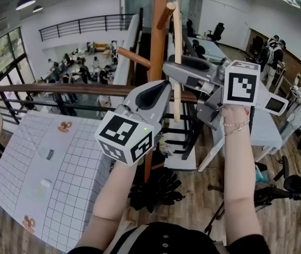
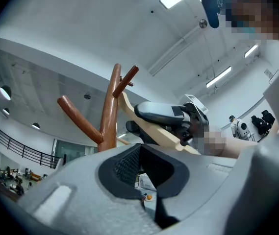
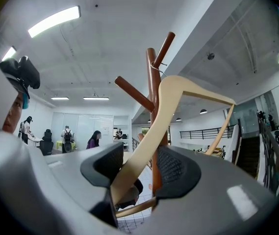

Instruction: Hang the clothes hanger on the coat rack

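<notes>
A brown wooden coat rack (image 1: 158, 30) rises in front of me, with slanted pegs. A pale wooden clothes hanger (image 1: 177, 62) hangs beside its pole, its wire hook over an upper peg (image 3: 163, 48). In the right gripper view the hanger's arm (image 3: 178, 89) runs up between the pads of my right gripper (image 3: 139, 168). The jaws stand open, and a gap shows beside the right-hand pad. My left gripper (image 1: 158, 91) sits just left of the pole, below the hanger and apart from it, angled upward. Its jaws (image 2: 146, 168) are open with nothing between them.
A dark railing (image 1: 44, 89) runs behind the rack above a lower floor with people. A white gridded table (image 1: 44, 163) lies at the lower left, and a black bundle (image 1: 155, 189) sits at the rack's foot. White desks (image 1: 266, 126) and people stand at the right.
</notes>
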